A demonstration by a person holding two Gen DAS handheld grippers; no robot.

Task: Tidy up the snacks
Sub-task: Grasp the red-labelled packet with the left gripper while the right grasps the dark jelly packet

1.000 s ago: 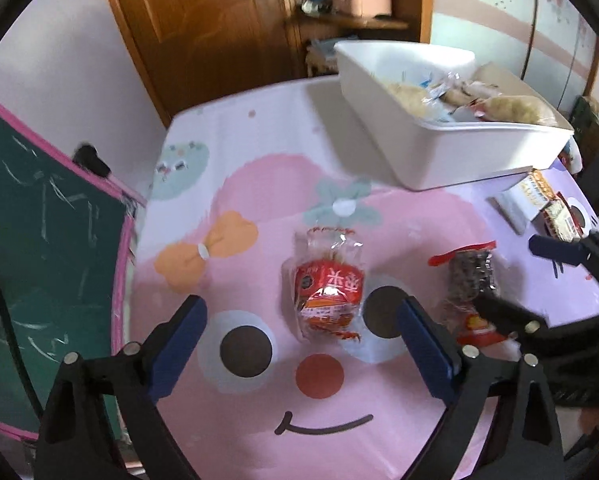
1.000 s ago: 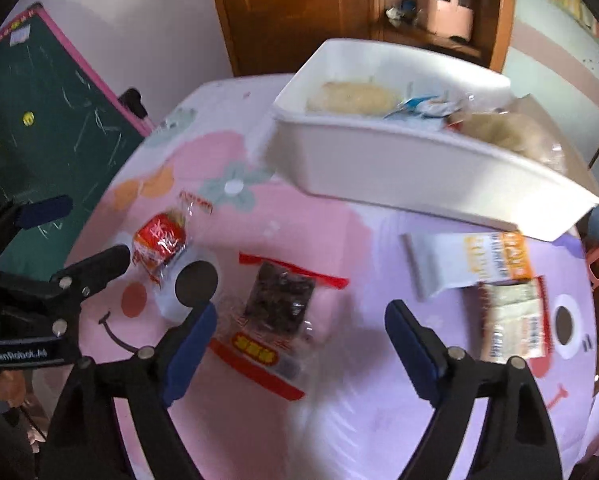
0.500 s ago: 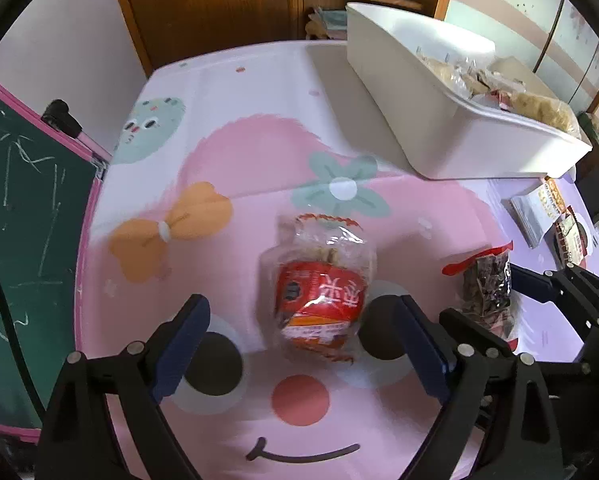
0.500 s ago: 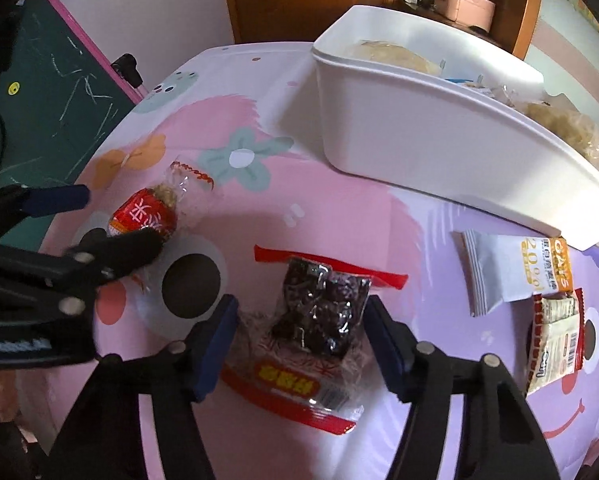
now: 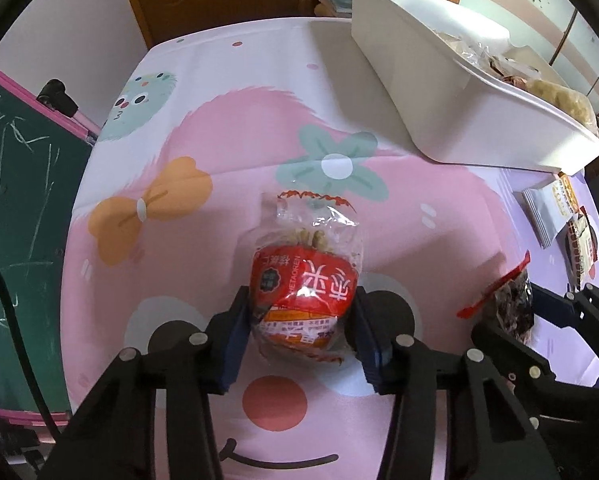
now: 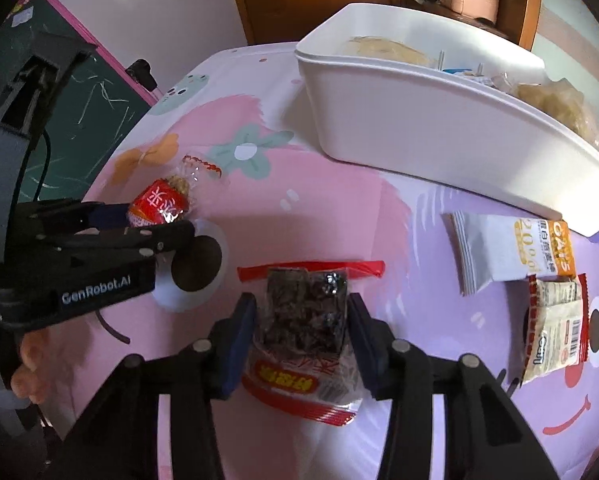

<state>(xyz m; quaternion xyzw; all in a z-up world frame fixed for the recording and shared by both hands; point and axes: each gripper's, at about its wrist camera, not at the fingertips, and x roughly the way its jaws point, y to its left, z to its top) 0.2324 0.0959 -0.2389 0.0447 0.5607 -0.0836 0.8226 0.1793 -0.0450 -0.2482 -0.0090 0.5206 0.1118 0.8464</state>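
Note:
A red-labelled clear snack packet [image 5: 305,280] lies on the pink cartoon tablecloth [image 5: 227,128]. My left gripper [image 5: 301,312] is closing, and its blue pads press the packet's two sides. To its right a dark dried-fruit packet with red ends [image 6: 305,300] sits between the closing jaws of my right gripper [image 6: 301,320], pads against both sides. In the right wrist view the left gripper [image 6: 155,224] holds the red packet [image 6: 159,206] at the left. The left wrist view shows the dark packet [image 5: 507,304] at the right edge.
A white bin [image 6: 419,128] with several snacks in it stands at the back right. In front of it lie a white and orange packet [image 6: 507,248] and a red-edged packet [image 6: 551,328]. A green chalkboard [image 5: 15,200] leans along the table's left edge.
Both grippers came down around their packets and narrowed from wide open until the pads met the packets' sides. The left one sank more; the right one hardly shifted.

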